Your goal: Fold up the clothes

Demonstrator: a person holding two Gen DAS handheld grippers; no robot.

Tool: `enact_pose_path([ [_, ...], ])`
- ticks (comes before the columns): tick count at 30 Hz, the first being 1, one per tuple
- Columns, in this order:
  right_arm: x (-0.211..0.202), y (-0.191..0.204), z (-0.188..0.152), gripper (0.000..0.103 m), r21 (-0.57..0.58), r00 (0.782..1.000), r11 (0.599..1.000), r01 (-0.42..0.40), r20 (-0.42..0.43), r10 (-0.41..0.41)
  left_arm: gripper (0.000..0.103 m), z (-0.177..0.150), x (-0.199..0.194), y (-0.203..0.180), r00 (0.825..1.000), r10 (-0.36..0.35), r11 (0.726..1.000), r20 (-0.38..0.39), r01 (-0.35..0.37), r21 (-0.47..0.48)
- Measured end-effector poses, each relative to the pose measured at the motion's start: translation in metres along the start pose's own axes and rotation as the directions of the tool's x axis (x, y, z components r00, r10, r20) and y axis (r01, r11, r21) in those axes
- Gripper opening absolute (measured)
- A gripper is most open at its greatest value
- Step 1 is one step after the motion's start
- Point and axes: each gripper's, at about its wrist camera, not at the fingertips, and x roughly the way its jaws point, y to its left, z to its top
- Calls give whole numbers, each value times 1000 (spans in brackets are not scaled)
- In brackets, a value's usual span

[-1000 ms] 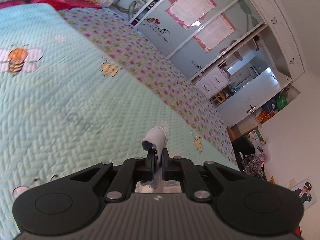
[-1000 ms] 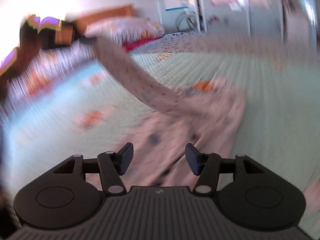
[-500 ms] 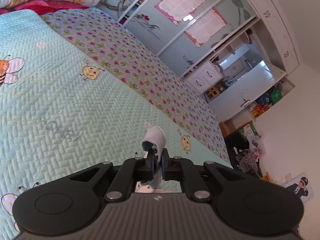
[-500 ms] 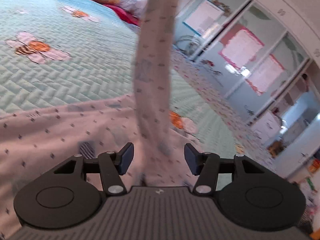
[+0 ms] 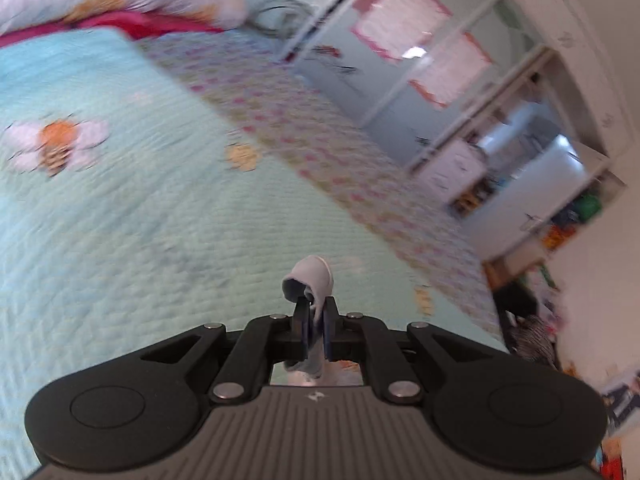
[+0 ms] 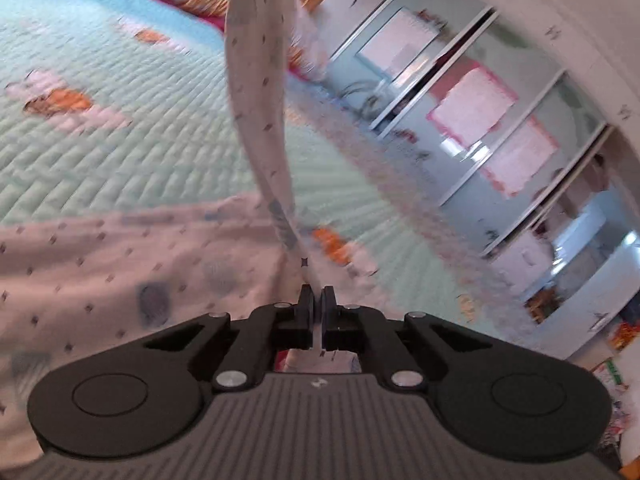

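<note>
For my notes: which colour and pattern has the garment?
Pale pink garment with small dark specks and grey blotches; clearest in the right wrist view.

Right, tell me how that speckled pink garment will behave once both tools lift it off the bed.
Probably floppy: the speckled pink garment lies rumpled on the quilted bedspread, and its pulled-up strip sags in a curve. Likely light and thin: the right tool pinches it between nearly closed pads. Expect the unheld part to droop and swing; the left tool holds only a small bunch.

Both wrist views look forward and slightly down, close over the bed (image 5: 120, 220), sharing its quilt and the wardrobe doors (image 6: 472, 120) beyond.
</note>
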Motion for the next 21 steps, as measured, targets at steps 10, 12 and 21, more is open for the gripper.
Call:
enact_pose_path([
  [10,-7,-5,-18,44,81,980,976,-201,15,200,6,-68,56,100,949,257,966,-183,-260,5],
  [12,-21,-18,-24,53,165,961,947,-277,49,272,6,-74,56,109,949,254,966,-185,-260,-10],
  [21,4,-124,-102,52,919,866,140,-370,286,410,22,-77,53,146,954,209,955,-216,-247,-166],
])
